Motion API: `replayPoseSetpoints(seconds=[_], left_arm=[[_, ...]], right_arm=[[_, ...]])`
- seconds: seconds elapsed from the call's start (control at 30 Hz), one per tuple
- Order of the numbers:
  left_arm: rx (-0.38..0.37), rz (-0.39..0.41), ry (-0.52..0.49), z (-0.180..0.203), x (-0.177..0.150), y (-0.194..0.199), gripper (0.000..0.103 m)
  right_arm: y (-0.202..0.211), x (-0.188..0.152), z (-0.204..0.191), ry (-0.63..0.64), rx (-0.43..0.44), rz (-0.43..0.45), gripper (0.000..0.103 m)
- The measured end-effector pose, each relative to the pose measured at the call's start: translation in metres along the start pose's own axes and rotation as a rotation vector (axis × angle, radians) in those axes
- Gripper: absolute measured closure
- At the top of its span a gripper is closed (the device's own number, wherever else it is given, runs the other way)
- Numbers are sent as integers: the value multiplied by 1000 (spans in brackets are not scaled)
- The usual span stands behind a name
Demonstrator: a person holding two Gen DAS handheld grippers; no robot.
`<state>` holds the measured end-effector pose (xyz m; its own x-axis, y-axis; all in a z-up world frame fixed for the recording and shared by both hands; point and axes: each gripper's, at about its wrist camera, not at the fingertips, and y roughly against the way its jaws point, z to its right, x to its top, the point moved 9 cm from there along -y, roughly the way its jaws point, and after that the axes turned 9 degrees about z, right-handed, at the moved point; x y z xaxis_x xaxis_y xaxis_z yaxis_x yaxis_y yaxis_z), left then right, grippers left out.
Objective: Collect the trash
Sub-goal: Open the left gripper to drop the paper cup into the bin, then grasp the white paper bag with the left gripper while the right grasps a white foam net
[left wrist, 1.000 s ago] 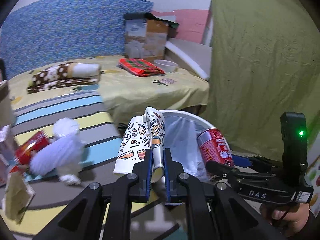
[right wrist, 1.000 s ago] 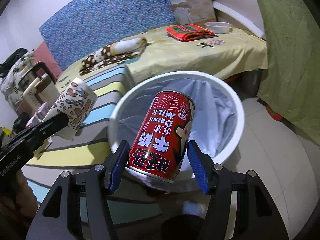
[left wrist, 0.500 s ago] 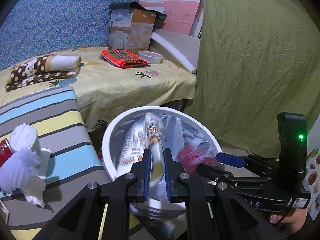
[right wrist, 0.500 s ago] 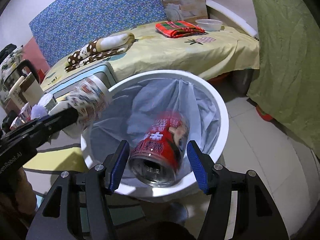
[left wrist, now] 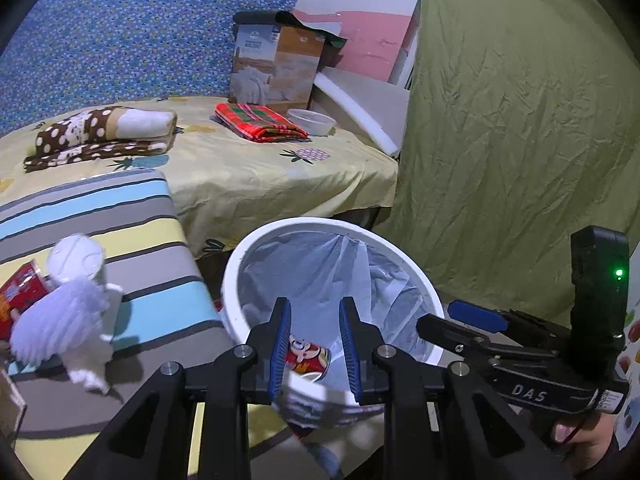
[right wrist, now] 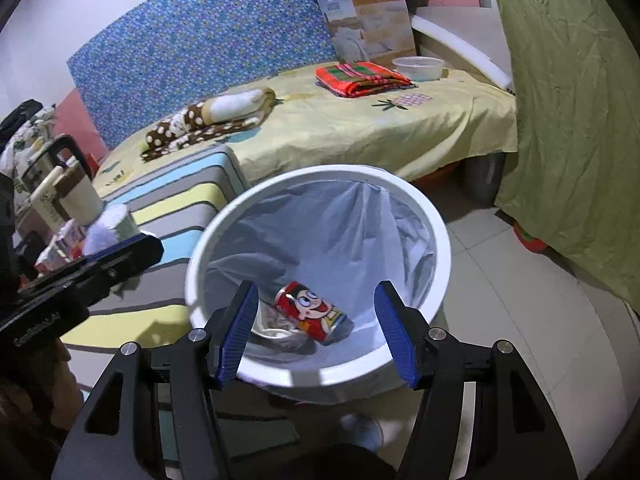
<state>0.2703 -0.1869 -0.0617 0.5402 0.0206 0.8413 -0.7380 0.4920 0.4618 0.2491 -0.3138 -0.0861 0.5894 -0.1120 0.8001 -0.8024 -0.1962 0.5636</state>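
Hidden and unclear: the paper cup [right wrist: 280,326] shows only as a pale crumpled shape under the can, half behind the right gripper's blue pad; in the left wrist view a blurred whitish patch lies low between the jaws, and what it is cannot be told.
Cut off: a red can [left wrist: 20,300] at the left edge of the striped surface is half behind a fluffy white thing [left wrist: 64,320]; the hand [left wrist: 580,436] holding the right gripper shows only partly at the frame's bottom.
Left gripper [left wrist: 314,344]: jaws opening, pads clear of anything, poised over the near rim of the bin.
Right gripper [right wrist: 316,330]: jaws spread wide, nothing between the pads, also above the bin.
Trash: the red milk can [right wrist: 314,314] lies on its side at the bottom of the white bin [right wrist: 440,240], on the clear liner bag [right wrist: 340,232].
Surface: a striped cover [left wrist: 100,220] in grey, blue and yellow, just beside the bin.
Room: a bed with a yellow sheet [right wrist: 360,128] carries a spotted brown blanket [right wrist: 208,124], a red plaid cloth [right wrist: 360,78], a white bowl [right wrist: 418,68] and a cardboard box [right wrist: 368,20]; blue patterned headboard [right wrist: 200,56] behind, green curtain [right wrist: 572,100] to the right, pale floor tiles [right wrist: 520,320].
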Motion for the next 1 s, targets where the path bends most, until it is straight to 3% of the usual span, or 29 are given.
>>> replayPoseSetpoints(seconds=[0.67, 1.0], left_arm=[[244, 77, 53, -63, -29, 112, 78], [366, 87, 90, -106, -44, 149, 78]], right_arm=[[18, -22, -98, 114, 251, 12, 41], [14, -37, -134, 148, 310, -40, 41]])
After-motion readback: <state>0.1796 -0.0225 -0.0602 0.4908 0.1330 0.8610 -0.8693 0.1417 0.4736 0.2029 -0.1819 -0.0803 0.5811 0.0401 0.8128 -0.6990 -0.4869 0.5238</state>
